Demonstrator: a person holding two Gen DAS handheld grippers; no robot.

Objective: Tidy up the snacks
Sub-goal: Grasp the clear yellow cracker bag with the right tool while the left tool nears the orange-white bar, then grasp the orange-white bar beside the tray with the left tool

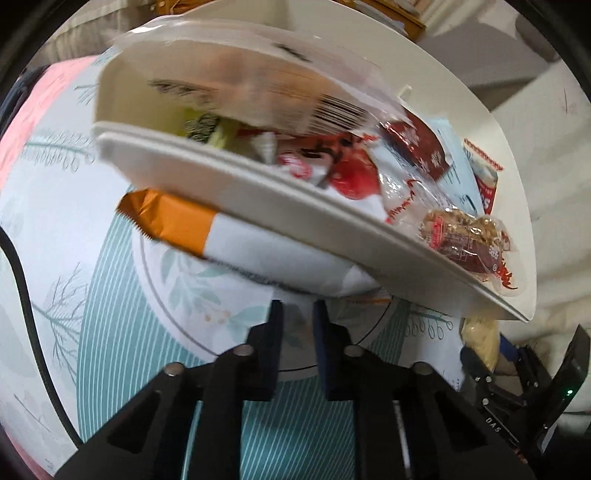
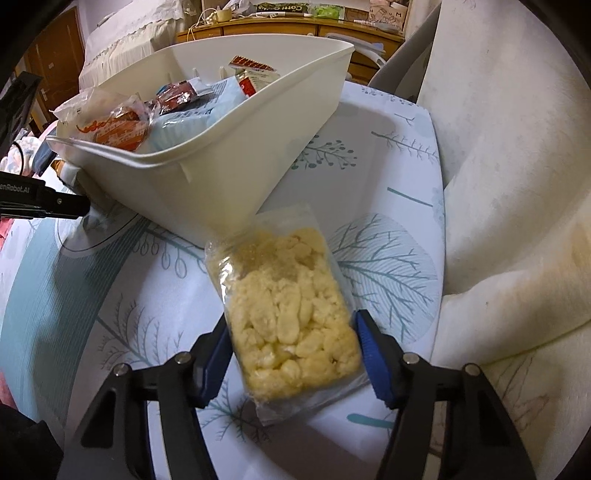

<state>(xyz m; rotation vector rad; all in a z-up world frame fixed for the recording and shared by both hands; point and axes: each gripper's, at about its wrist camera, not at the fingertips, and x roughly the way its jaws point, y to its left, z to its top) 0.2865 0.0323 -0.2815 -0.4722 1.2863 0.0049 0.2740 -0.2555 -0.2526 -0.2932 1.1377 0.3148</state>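
Bag of pale yellow puffed snacks (image 2: 291,314) sits right between the right gripper (image 2: 291,350) fingers, flat on the leaf-print tablecloth (image 2: 388,258). Blue pads flank its near end on both sides, roughly touching the plastic, but a firm squeeze can't be confirmed, so I'd call it jaws partly closed round the bag, grip not proven. Bag's long axis runs straight away from the tool, toward the white bin (image 2: 221,166), w/ its far end just touching or just short of the bin's near corner. So the coming move, as I judge it, is lift and carry fwd along that same axis, then up over the rim.

Left gripper (image 1: 297,314) is pinched nearly shut. Tips are right at the lower edge of an orange-and-white packet (image 1: 221,240), which is tucked under the tilted bin's rim; whether a bit of wrapper is caught I can't tell.

Farther out, the bin holds red wrappers, a clear bag w/ a barcode and a blue pack. Right hand is clearly nearer the yellow bag; the left is busy on the bin's other side. Beyond, a wooden dresser (image 2: 295,29).
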